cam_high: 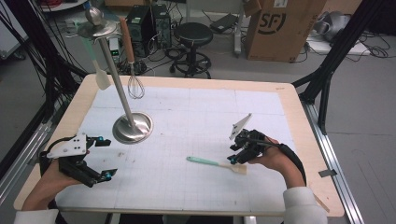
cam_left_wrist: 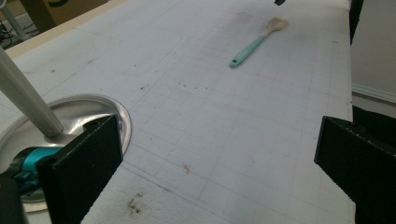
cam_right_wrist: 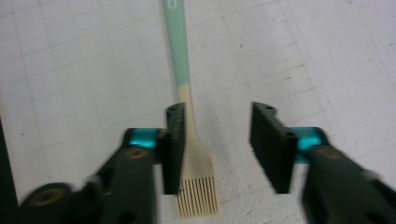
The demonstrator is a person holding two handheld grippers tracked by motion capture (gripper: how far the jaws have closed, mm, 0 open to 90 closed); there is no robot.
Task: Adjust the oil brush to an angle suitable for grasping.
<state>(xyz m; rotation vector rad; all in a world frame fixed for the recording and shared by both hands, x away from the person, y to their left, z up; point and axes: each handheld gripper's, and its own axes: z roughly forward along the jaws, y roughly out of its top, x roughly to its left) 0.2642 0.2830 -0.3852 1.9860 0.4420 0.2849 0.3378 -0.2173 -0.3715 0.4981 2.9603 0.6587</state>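
Note:
A basting brush (cam_high: 215, 163) with a teal handle and cream bristles lies flat on the white grid mat (cam_high: 196, 112), right of centre. My right gripper (cam_high: 237, 156) hovers just over its bristle end, jaws open. In the right gripper view the brush (cam_right_wrist: 180, 60) runs away from my right gripper (cam_right_wrist: 217, 116), its head beside the left jaw, with neither pad pressing on it. My left gripper (cam_high: 107, 158) stands wide open near the front left and holds nothing. The left gripper view looks between those jaws of my left gripper (cam_left_wrist: 217, 135) across the mat to the brush (cam_left_wrist: 254, 44).
A steel utensil stand (cam_high: 133, 128) rises at the mat's left, its base (cam_left_wrist: 93, 109) close to my left jaw. A whisk (cam_high: 136, 86) and a spatula (cam_high: 102, 79) hang from its top. Beyond the table are a stool (cam_high: 193, 35) and a cardboard box (cam_high: 280, 28).

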